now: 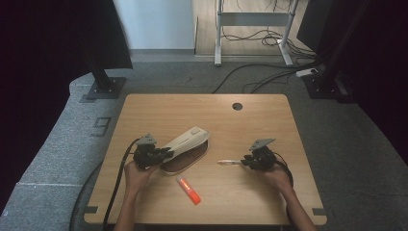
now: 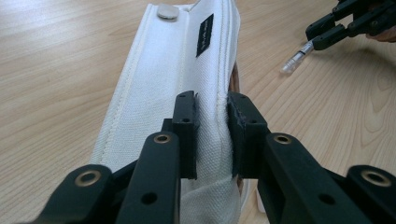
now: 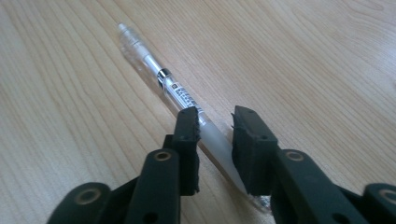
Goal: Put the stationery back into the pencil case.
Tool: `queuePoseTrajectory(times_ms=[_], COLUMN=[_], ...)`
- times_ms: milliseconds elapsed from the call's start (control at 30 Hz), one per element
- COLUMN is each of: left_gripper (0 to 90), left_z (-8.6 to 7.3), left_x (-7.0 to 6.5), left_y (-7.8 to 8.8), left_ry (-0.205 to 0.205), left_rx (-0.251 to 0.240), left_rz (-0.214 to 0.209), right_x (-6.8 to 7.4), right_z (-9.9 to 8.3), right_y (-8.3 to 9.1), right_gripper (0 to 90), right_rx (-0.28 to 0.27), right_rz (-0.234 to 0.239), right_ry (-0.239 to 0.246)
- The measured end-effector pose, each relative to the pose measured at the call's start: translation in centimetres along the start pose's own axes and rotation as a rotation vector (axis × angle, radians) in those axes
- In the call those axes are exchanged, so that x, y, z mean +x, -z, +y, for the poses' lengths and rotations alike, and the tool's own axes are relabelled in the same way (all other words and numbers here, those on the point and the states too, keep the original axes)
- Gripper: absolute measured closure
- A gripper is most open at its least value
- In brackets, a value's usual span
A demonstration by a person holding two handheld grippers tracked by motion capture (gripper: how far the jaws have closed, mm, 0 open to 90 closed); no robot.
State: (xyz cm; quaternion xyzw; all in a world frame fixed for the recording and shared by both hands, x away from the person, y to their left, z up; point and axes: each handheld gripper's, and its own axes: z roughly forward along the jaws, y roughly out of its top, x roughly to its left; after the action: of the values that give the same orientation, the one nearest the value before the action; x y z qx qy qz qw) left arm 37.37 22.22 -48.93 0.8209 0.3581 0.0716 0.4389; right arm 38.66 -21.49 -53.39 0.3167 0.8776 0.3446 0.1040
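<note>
The left gripper (image 2: 212,135) is clamped on the raised flap of the white pencil case (image 2: 168,93), jaws nearly together with the canvas pinched between them; the case lies left of centre on the worktop (image 1: 250,125), its mouth held open toward the right. The right gripper (image 3: 215,140) stands over the clear pen (image 3: 180,95), which lies flat on the worktop well to the right of the case. Its jaws straddle the frosted grip section and sit close against the barrel — whether both pads already press firmly cannot be told. Judged step: secure the pen for transfer into the case. Confirm a firm grip across the barrel before lifting, since a round, smooth barrel is likely to roll or pivot. Lift level, then steer the tip toward the opening. Keep the left gripper steady so the mouth is not pulled shut — and pass clear of the orange highlighter (image 1: 188,189) near the front edge.
</note>
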Motion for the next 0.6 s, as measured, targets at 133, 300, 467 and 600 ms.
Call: queuePoseTrajectory(times_ms=[133, 300, 467, 600], left_gripper=[74.2, 74.0, 73.9, 73.9], left_z=[0.0, 0.0, 0.0, 0.0], left_x=[-0.1, -0.1, -0.1, -0.1], left_y=[-0.1, -0.2, -0.2, -0.2], left_ry=[0.001, -0.003, -0.005, -0.006], left_rx=[-0.001, 0.004, 0.004, 0.004], left_rz=[-0.004, -0.006, -0.007, -0.007], right_x=[0.0, -0.1, 0.1, 0.1], right_z=[0.1, 0.5, 1.0, 1.2], right_y=[-0.1, -0.8, -1.3, -1.3], right_gripper=[70.6, 69.0, 74.2, 76.5], right_rx=[0.008, 0.031, 0.031, 0.035], right_rz=[0.015, 0.006, 0.021, 0.023], right_ry=[0.012, 0.034, 0.053, 0.037])
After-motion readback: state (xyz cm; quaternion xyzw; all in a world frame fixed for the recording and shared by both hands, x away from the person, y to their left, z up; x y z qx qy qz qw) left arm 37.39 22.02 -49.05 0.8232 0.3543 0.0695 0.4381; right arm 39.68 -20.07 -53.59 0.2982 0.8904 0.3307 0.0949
